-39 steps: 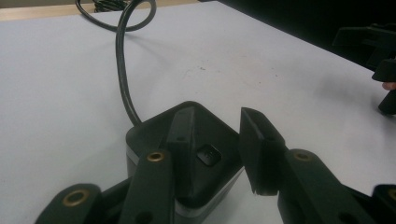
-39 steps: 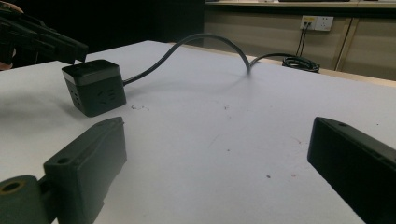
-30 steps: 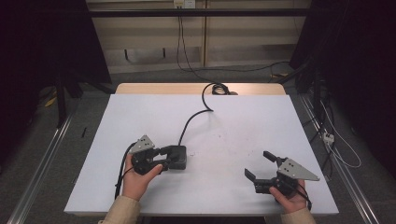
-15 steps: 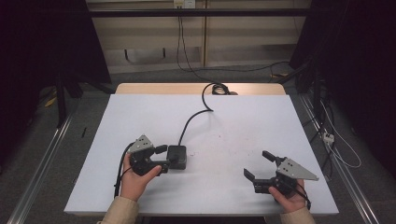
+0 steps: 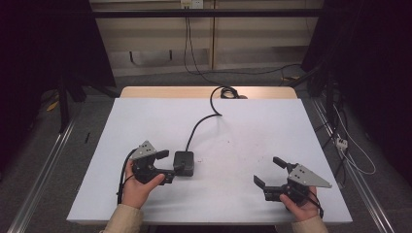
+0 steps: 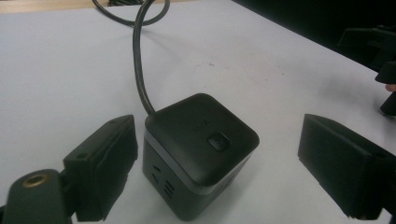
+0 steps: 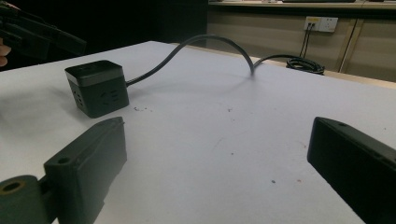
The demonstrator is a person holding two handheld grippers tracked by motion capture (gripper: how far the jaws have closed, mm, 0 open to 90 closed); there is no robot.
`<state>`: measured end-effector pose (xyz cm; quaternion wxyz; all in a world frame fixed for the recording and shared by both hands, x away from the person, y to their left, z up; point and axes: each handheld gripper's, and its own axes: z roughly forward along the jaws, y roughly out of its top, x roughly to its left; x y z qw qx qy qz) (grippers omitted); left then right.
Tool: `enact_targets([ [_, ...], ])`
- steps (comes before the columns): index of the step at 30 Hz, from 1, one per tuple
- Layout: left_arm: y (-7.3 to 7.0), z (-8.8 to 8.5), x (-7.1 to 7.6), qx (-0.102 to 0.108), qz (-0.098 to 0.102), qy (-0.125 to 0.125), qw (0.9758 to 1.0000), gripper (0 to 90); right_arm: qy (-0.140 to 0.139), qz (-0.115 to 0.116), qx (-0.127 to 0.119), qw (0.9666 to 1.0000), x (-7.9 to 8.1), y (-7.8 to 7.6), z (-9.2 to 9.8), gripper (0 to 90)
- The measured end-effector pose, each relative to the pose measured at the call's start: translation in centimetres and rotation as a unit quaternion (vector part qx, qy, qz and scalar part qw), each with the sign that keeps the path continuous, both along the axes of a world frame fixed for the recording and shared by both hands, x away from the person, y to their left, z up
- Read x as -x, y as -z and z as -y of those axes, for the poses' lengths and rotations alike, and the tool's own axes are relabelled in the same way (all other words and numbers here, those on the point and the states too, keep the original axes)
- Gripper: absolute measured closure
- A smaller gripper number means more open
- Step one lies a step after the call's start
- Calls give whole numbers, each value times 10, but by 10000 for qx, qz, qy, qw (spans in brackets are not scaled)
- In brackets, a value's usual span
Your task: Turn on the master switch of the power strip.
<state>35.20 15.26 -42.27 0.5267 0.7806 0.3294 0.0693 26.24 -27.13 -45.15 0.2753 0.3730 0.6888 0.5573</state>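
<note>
One socket cube (image 6: 198, 151) between left tool (image 6: 215, 172) jaws

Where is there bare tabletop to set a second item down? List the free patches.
Free: the white table left of the cable; the wide stretch right of it, reaching the right gripper; the front strip between both hands. Crowded: around the black socket cube, between the left gripper's open jaws, and the cable's coil at the far edge.
</note>
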Motion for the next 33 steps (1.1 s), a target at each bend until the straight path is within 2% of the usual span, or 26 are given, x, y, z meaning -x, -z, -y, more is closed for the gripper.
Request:
enact_targets([
  [8,1,-6,1,-38,30,48,10000,63,1,9,-3,10000,0,0,0,42],
  [33,4,-22,4,-149,86,86,9998,56,-11,3,-10,10000,0,0,0,42],
])
